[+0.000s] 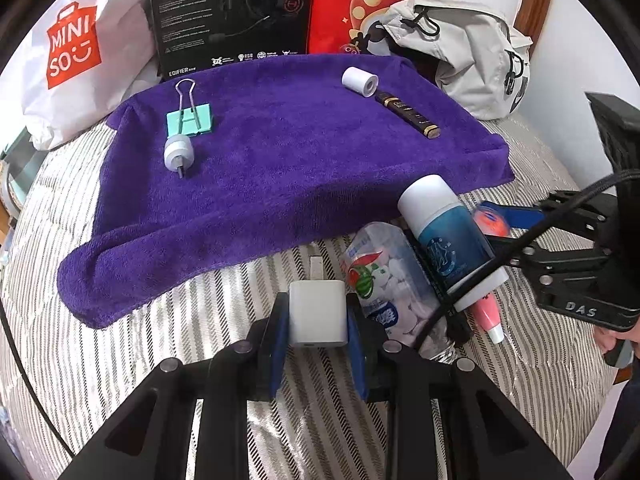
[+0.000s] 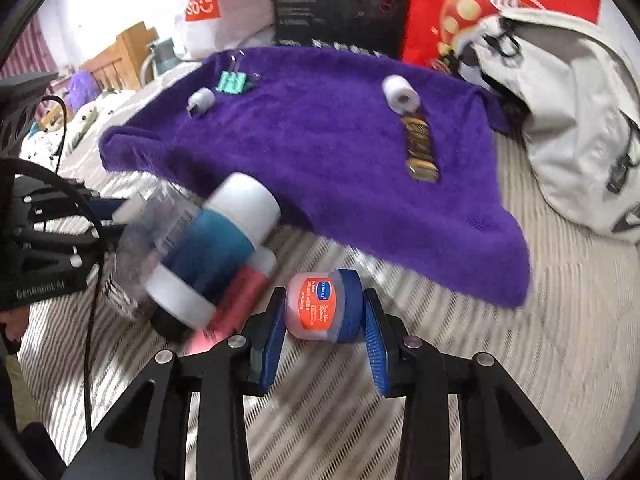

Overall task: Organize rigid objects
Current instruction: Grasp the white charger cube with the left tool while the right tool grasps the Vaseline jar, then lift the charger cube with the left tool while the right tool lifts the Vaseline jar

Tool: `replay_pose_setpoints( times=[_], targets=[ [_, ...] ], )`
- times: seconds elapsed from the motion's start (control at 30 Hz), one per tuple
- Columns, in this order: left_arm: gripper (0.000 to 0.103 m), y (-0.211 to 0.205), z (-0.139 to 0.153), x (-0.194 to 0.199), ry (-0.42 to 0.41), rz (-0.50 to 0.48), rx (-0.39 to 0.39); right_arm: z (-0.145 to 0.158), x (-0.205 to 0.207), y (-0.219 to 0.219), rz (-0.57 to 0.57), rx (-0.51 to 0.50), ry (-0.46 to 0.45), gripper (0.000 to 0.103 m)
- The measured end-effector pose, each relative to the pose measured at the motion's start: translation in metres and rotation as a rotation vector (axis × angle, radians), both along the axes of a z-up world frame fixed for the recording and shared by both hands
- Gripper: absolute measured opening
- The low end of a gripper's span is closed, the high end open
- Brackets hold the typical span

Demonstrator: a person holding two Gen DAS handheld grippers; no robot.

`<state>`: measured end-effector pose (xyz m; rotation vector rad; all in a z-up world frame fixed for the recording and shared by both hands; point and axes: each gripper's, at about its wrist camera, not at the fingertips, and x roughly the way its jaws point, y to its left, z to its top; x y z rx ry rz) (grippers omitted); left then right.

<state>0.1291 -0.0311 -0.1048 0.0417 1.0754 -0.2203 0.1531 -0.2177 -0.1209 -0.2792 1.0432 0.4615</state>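
Meanwhile, left tongs [image 1: 318, 312] clamped on white charger [image 1: 318, 308], right tongs [image 2: 324, 312] seemingly gripping small pink jar [image 2: 316, 306]

Left gripper [image 1: 318, 314] jaws clamped on a load, right gripper [image 2: 324, 308] jaws likewise, both held low

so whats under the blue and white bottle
The blue and white bottle lies on a clear bag of white tablets and a pink tube. The tube's upper part is covered, and whatever lies beneath the pile is hidden.
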Motion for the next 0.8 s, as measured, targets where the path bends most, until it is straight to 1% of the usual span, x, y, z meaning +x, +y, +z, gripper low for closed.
replay_pose_setpoints(
  times=[0.07,0.17,0.2,0.27,0.33,0.43,0.53,0.73,0.8],
  targets=[
    [0.026,0.003,0.0,-0.002,-0.003,0.005,0.011,-0.002,-0.003,-0.009,-0.027,-0.017,0.006,0.037],
    [0.026,0.007,0.0,-0.002,-0.004,0.012,-0.004,-0.001,-0.008,-0.014,-0.045,-0.007,-0.001,0.037],
    [0.026,0.005,-0.001,-0.002,-0.006,0.013,0.008,-0.001,-0.009,-0.014,-0.049,-0.008,-0.012,0.037],
    [0.026,0.0,-0.002,-0.003,-0.021,0.008,0.042,-0.003,-0.011,-0.015,-0.071,0.019,-0.032,0.037],
    [0.025,-0.003,-0.003,-0.003,-0.034,0.002,0.06,-0.003,-0.012,-0.017,-0.07,0.026,-0.033,0.037],
    [0.025,0.003,-0.002,-0.002,-0.021,0.009,0.023,0.0,-0.009,-0.019,-0.081,0.037,0.0,0.037],
    [0.025,0.009,-0.001,-0.002,-0.011,0.017,0.009,0.004,-0.009,-0.02,-0.078,0.053,0.019,0.036],
    [0.025,0.024,0.008,-0.005,-0.021,0.043,-0.028,0.02,-0.009,-0.024,-0.087,0.083,0.03,0.036],
    [0.025,0.03,0.013,-0.005,-0.031,0.056,-0.034,0.028,-0.007,-0.024,-0.089,0.098,0.021,0.036]
  ],
)
